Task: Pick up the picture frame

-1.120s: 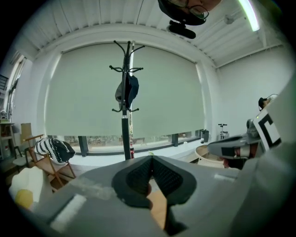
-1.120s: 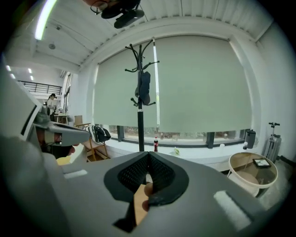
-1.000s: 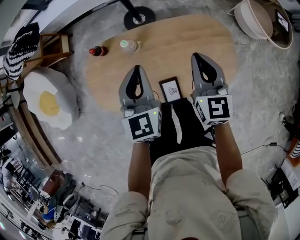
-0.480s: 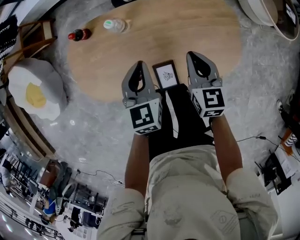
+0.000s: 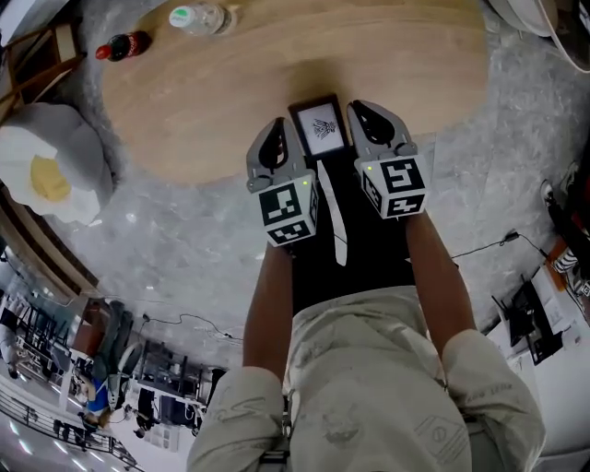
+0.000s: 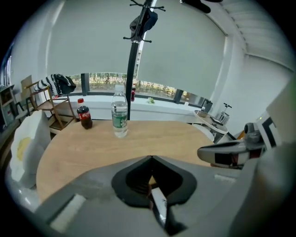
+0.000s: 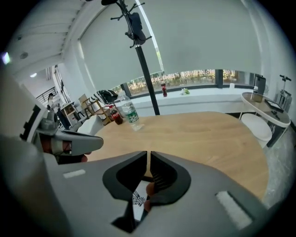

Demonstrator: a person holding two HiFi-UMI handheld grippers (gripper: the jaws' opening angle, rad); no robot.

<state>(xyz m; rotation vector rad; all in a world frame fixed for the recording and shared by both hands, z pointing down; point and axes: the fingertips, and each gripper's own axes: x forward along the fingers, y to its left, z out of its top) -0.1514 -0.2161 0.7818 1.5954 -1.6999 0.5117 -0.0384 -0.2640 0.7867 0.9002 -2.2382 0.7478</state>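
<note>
Head view: grey shaggy rug covers the floor, with an oval wooden table standing on it. Person seated at the near edge, light trousers, both forearms reaching forward. Fried-egg cushion lies on the rug off the table's left end. Left gripper and right gripper sit side by side over the table's near edge, marker cubes facing up. The picture frame lies between them on the wood, dark border, white sheet with a small dark emblem, face toward the camera. Each gripper is just beside one long side of it; cannot tell whether either touches. Cannot tell whether the frame lies flat or is propped. Left gripper view: jaw tips meet, nothing held; the frame's pale edge shows through the opening behind the tips. Right gripper view: jaws drawn together with only a thin slit at the tips, nothing clamped; the frame's emblem shows through the opening below. Black coat stand rises beyond the table's far side. Clear water bottle with green label and smaller cola bottle with red cap stand upright near the far left edge, close together, well apart from the frame.
</note>
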